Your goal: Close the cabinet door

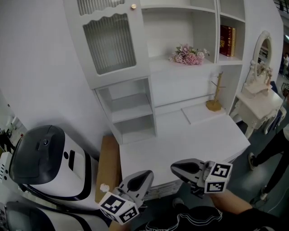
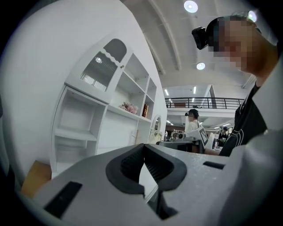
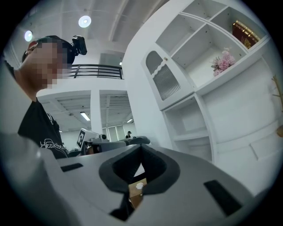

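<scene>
Upper left, white ribbed-glass cabinet door, left claw, right claw, both closed empty

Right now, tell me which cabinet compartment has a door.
The upper-left one, behind the ribbed-glass door with a round knob; the other compartments are open-fronted.

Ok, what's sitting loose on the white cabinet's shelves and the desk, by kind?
Pink flower bunch: 1
Red books: 2, as far as I can tell
Wooden stand: 1
Total: 4
</scene>
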`<state>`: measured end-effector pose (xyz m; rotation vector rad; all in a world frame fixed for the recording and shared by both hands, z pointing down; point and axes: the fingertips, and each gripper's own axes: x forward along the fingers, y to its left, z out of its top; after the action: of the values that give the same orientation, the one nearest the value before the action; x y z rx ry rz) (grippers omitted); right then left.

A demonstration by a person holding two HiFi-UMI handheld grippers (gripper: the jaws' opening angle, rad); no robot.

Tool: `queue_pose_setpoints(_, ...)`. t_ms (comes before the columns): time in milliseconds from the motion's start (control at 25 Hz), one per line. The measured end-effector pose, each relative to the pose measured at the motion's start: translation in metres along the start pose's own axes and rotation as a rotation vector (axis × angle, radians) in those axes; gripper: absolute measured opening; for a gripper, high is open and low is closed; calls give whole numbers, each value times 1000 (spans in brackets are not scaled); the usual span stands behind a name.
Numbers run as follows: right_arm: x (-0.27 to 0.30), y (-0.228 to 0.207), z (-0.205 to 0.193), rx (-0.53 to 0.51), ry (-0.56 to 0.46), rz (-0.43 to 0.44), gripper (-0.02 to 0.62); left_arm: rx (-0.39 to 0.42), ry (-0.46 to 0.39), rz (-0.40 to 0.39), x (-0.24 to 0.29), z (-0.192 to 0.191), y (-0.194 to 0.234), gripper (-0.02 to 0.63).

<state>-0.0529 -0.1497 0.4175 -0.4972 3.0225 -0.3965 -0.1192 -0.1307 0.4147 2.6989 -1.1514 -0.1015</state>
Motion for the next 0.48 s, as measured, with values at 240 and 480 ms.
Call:
queue_pose_setpoints(240, 6, 8, -11, 8, 0, -5, 6, -19, 6, -19, -2, -5, -5, 5)
queue_pose_setpoints(480, 7, 7, -12, -11, 12, -29, 6, 13, -1, -4, -7, -2, 0, 5)
